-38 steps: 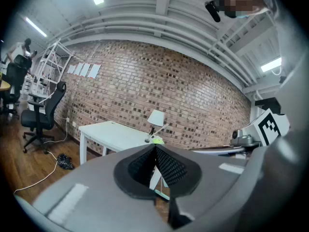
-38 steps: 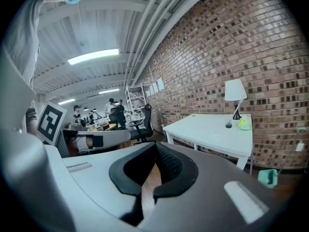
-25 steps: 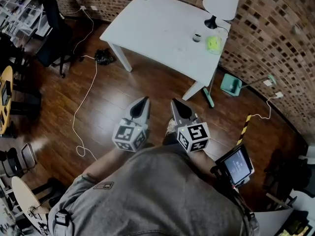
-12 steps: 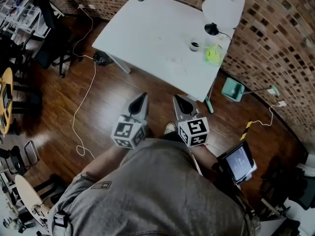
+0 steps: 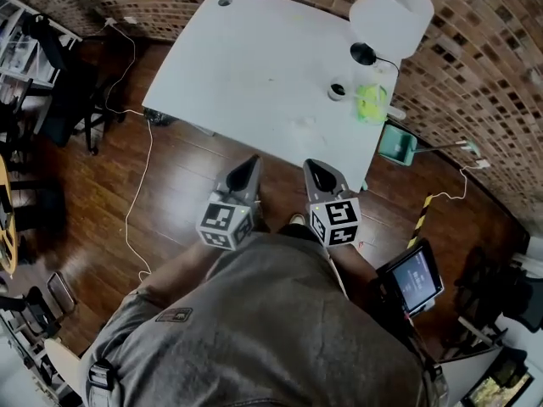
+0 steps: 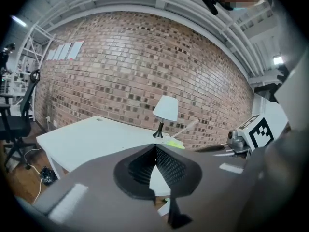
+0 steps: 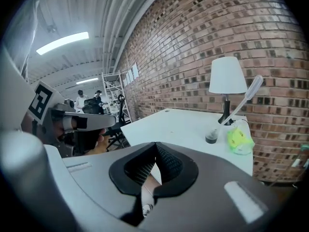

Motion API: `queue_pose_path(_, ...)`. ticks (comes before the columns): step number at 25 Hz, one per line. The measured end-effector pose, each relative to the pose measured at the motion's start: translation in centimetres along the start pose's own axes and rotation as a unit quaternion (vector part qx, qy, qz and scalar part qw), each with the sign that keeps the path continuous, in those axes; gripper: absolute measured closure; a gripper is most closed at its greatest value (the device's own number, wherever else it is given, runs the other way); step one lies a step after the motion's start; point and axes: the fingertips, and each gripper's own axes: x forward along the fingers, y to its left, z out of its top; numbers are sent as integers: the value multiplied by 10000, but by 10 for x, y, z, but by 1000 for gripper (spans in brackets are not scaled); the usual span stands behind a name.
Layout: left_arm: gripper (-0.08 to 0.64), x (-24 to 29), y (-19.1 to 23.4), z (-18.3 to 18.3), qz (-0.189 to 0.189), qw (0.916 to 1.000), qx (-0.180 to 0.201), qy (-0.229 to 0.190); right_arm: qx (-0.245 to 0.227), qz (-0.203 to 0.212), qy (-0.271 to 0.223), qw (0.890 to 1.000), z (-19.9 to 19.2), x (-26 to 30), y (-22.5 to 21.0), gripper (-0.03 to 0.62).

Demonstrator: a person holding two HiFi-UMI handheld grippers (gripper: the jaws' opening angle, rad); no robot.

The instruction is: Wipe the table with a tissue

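Position, your grippers: left gripper (image 5: pixel 252 161) and right gripper (image 5: pixel 310 166) carried forward side by side, tips now just short of the tabletop (image 5: pixel 254 66) edge. Tabletop: nearer you than a second ago.

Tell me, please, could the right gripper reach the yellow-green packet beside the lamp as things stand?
Probably not yet: the right gripper hangs over the floor, short of the table, jaws shut. The yellow-green packet lies at the far edge by the lamp; bare tabletop leaves the way free.
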Motion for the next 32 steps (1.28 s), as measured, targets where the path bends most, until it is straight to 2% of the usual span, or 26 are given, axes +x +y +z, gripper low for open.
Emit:
queue_pose_path(3, 558, 21, 15, -4, -363, 9992, -29, 167, 135, -352, 129, 9992, 0, 18, -8, 580)
queue_pose_path(6, 558, 39, 24, -8, -623, 9972, 129, 384, 262, -692, 251, 9969, -6, 29, -18, 580)
queue_pose_path(10, 558, 54, 30, -14, -832, 9940, 250, 662, 390, -993, 466, 9932, -21, 39, -32, 578)
queue_pose_path(14, 558, 77, 16, -28, -864, 9927, 197, 822, 444, -1029, 649, 9916, -38, 40, -60, 576)
queue_pose_path(16, 558, 82, 11, -34, -918, 9917, 125, 893, 447, -1062, 752, 9905, -45, 41, -68, 543)
queue_pose_path(22, 558, 92, 34, -30, -670, 9922, 152, 1042, 311, -913, 1020, 9901, -52, 70, -70, 484)
queue_pose_path(26, 558, 99, 35, -40, -638, 9905, 178, 1202, 22, -852, 1289, 9880, -64, 81, -81, 432)
queue_pose_path(30, 558, 105, 36, -47, -605, 9889, 165, 1348, -457, -646, 1585, 9842, -76, 100, -81, 374)
queue_pose_path(32, 558, 108, 37, -50, -588, 9882, 169, 1401, -657, -609, 1724, 9810, -83, 108, -84, 363)
